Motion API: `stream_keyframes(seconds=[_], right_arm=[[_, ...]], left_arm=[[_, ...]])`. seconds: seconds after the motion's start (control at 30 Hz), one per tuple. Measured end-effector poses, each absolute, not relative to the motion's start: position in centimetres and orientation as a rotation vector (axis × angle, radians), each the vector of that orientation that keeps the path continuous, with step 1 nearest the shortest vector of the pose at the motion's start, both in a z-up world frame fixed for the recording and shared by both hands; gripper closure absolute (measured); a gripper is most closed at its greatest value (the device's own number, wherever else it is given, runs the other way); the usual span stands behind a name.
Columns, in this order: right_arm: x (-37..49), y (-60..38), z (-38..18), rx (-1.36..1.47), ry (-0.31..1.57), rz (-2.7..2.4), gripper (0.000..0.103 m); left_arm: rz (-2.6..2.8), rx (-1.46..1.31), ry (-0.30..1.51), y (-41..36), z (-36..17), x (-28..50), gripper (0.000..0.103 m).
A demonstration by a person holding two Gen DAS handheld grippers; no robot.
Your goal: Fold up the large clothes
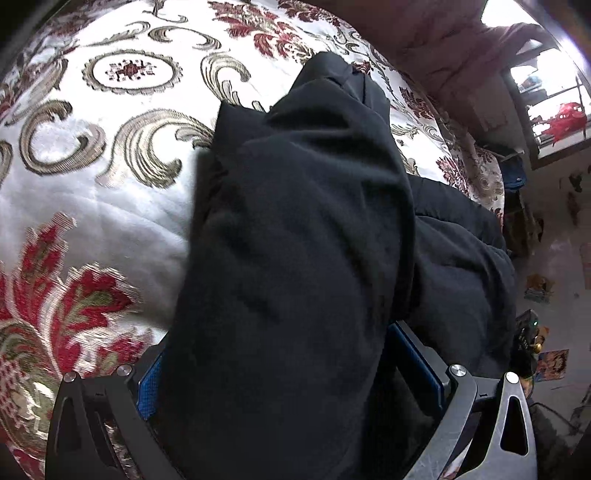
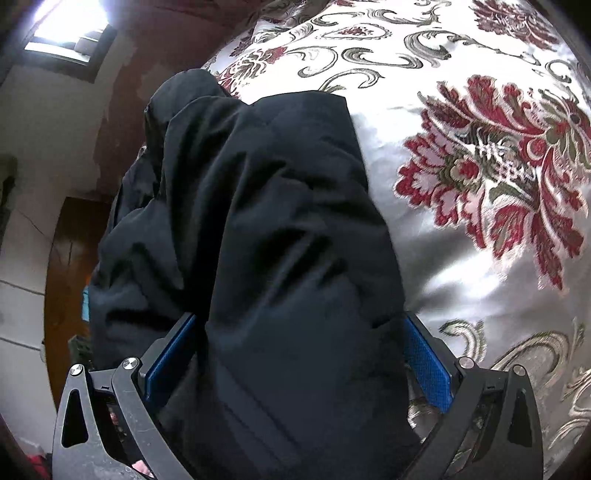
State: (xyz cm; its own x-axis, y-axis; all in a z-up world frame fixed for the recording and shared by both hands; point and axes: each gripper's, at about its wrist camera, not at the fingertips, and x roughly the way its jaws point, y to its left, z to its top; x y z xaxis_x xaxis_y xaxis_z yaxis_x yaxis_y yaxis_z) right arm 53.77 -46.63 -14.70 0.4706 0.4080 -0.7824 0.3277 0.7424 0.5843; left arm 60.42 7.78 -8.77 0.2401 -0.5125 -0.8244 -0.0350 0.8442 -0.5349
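In the left wrist view, open bedspread [image 1: 110,206] with red and gold flowers stretches left and far; the left gripper [image 1: 291,354] has its blue-padded fingers [image 1: 149,387] set wide, a thick bunch of the black garment [image 1: 295,229] filling the gap between them; the bed's right edge drops to a cluttered floor [image 1: 546,295]. In the right wrist view, a wall and window [image 2: 70,33] lie left; the right gripper [image 2: 299,347] likewise straddles bunched black cloth, fingers wide; clear bedspread spreads right.

Black garment [image 1: 295,240]; white bedspread [image 1: 110,206], red floral, olive-gold scroll pattern; blue jaw pads [image 2: 428,365].
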Motion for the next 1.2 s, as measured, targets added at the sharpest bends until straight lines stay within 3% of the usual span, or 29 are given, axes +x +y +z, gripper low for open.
stream_keyframes(seconds=[0.17, 0.27, 0.37, 0.5, 0.63, 0.7, 1.2], right_arm=[[53.7, -45.5, -14.4, 0.761, 1.117, 0.098, 0.001], [53.7, -44.9, -14.0, 0.742, 1.114, 0.099, 0.003], [53.4, -44.4, -13.3, 0.73, 1.112, 0.078, 0.014], [52.8, -43.2, -11.6, 0.691, 1.09, 0.065, 0.048], [51.8, -42.2, -8.7, 0.641, 1.046, 0.079, 0.076], [51.2, -42.1, -7.0, 0.626, 1.01, 0.099, 0.083], [44.5, -45.0, 6.8, 0.435, 0.781, 0.032, 0.088]], left_arm=[[-0.341, -0.523, 1.338, 6.4, -9.1, 60.6, 0.001], [-0.31, -0.501, 1.347, 5.6, -9.0, 60.3, 0.012], [-0.265, -0.499, 1.359, 5.2, -8.5, 60.0, 0.028], [-0.221, -0.52, 1.351, 5.2, -7.7, 59.4, 0.057], [-0.208, -0.457, 1.316, 3.7, -5.6, 58.5, 0.073], [-0.208, -0.436, 1.295, 2.9, -4.3, 58.0, 0.077], [-0.446, -0.397, 1.193, -4.1, 4.7, 56.1, 0.081]])
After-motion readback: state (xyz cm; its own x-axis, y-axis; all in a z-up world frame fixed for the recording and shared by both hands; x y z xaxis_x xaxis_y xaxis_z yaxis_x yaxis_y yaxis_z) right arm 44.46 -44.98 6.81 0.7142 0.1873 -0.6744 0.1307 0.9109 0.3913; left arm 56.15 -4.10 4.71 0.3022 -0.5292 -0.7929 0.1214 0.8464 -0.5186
